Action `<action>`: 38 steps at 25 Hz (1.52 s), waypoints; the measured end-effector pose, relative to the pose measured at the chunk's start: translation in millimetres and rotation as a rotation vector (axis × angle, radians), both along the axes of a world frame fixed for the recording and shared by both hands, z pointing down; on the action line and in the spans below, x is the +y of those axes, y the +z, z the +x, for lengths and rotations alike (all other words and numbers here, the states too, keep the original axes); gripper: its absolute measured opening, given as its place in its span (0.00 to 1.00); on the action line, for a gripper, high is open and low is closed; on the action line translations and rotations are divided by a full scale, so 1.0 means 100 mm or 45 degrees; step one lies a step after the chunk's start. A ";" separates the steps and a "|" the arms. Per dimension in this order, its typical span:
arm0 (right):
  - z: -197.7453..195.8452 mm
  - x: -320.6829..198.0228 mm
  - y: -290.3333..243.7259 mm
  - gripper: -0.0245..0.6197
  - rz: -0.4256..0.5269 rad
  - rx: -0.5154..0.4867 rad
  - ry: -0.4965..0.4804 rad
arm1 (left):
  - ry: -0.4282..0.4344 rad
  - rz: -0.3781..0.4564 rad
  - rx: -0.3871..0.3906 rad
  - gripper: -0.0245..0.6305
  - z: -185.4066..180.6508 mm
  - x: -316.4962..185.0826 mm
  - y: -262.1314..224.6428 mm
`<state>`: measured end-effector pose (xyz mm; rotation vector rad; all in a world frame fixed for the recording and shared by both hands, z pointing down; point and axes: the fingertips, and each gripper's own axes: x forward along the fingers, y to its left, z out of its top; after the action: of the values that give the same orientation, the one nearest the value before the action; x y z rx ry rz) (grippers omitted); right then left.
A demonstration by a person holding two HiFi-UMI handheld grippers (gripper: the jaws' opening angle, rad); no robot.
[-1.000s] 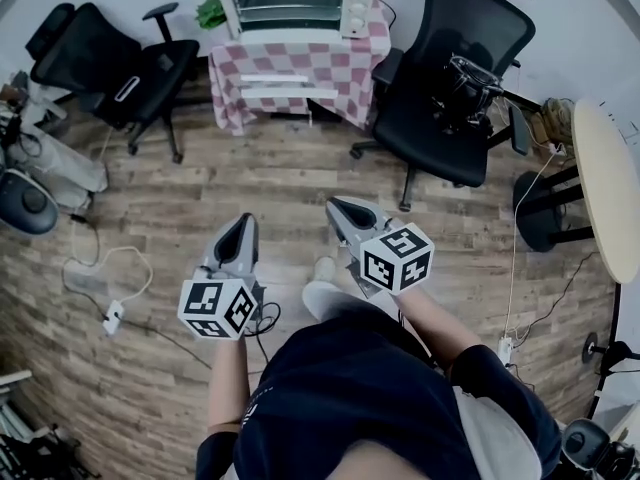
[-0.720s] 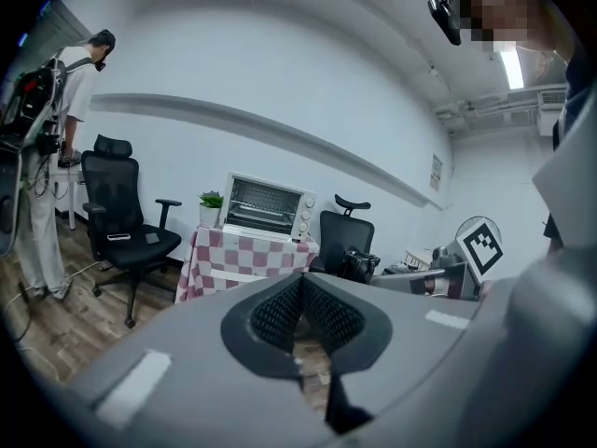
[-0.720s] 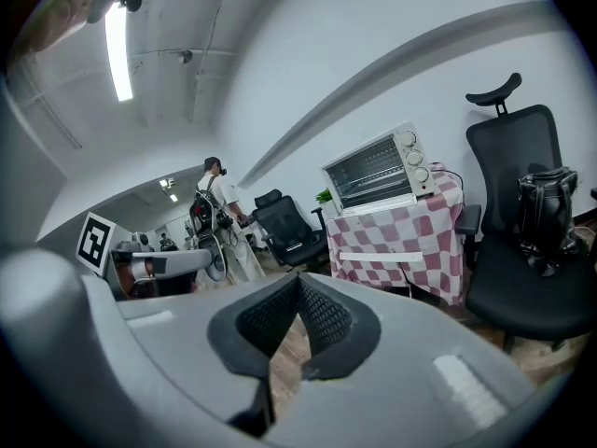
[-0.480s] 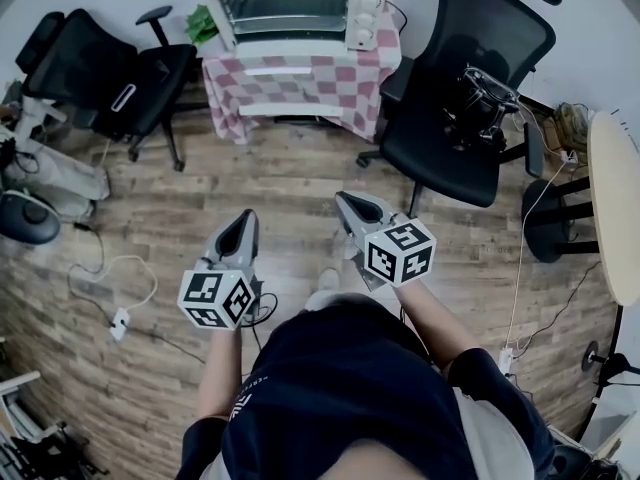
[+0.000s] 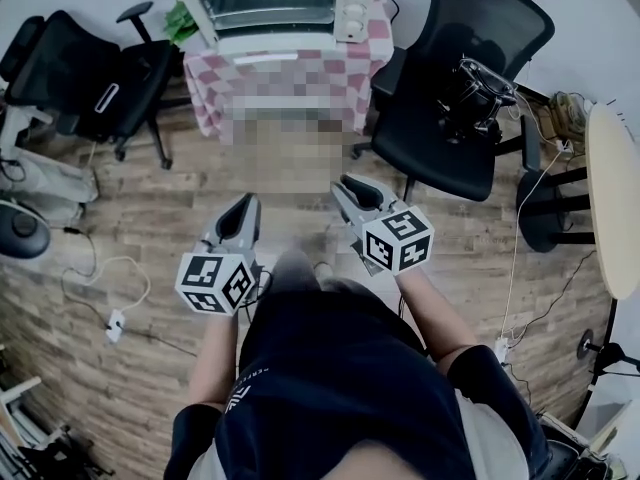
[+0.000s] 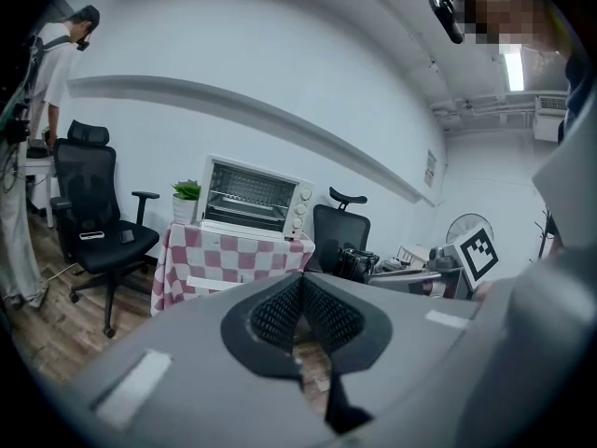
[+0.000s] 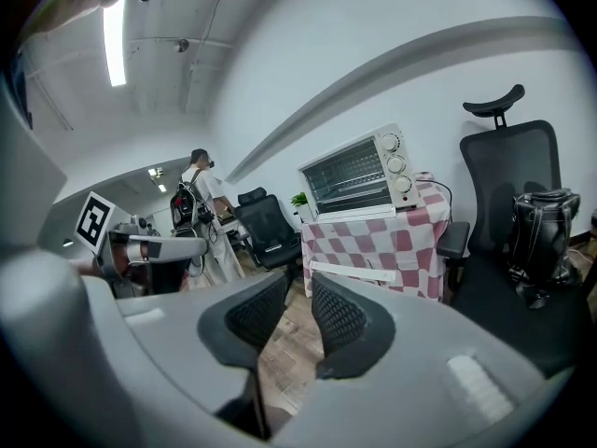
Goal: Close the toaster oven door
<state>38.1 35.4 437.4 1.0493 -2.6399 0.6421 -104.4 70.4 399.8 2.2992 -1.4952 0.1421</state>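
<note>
The white toaster oven (image 5: 275, 8) stands on a table with a pink checked cloth (image 5: 300, 78) at the far side of the room. Its door looks folded down and open, with the white handle bar (image 5: 265, 58) out in front. The oven (image 6: 254, 200) also shows in the left gripper view and the oven (image 7: 359, 174) in the right gripper view. Both grippers are held above the wood floor, well short of the table. My left gripper (image 5: 245, 200) (image 6: 301, 278) is shut and empty. My right gripper (image 5: 345, 183) (image 7: 300, 278) has its jaws opening, with nothing between them.
A black office chair (image 5: 90, 68) stands left of the table. Another chair (image 5: 450, 88) on the right carries a black bag (image 5: 480, 88). A round table (image 5: 610, 198) is at far right. A cable and power strip (image 5: 113, 320) lie on the floor. A person (image 6: 23, 157) stands far left.
The person has stepped forward, so the oven and table sit a little nearer and further left in the head view. Both grippers keep their place before the body.
</note>
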 end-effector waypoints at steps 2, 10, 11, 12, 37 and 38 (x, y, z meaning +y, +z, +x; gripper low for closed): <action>0.01 -0.07 0.03 0.21 0.001 0.002 0.004 | 0.017 0.006 -0.005 0.06 0.03 -0.06 -0.01; -0.04 -0.44 0.10 0.35 0.059 0.017 -0.002 | 0.047 -0.021 0.029 0.06 -0.02 -0.50 0.13; -0.03 -0.52 0.13 0.36 0.058 0.026 0.004 | 0.054 -0.026 0.031 0.06 -0.02 -0.59 0.15; -0.03 -0.59 0.16 0.37 0.056 0.034 0.010 | 0.059 -0.031 0.031 0.06 -0.02 -0.67 0.17; -0.05 -2.27 1.74 0.44 -0.079 0.287 -0.043 | 0.086 -0.279 0.028 0.06 -0.05 -2.33 1.43; -0.06 -2.29 1.81 0.43 -0.086 0.295 -0.049 | 0.089 -0.284 0.029 0.06 -0.04 -2.36 1.46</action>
<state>32.5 -193.3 618.4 0.9866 -2.4165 0.5603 -108.2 -165.2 546.3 2.1670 -1.3165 0.2862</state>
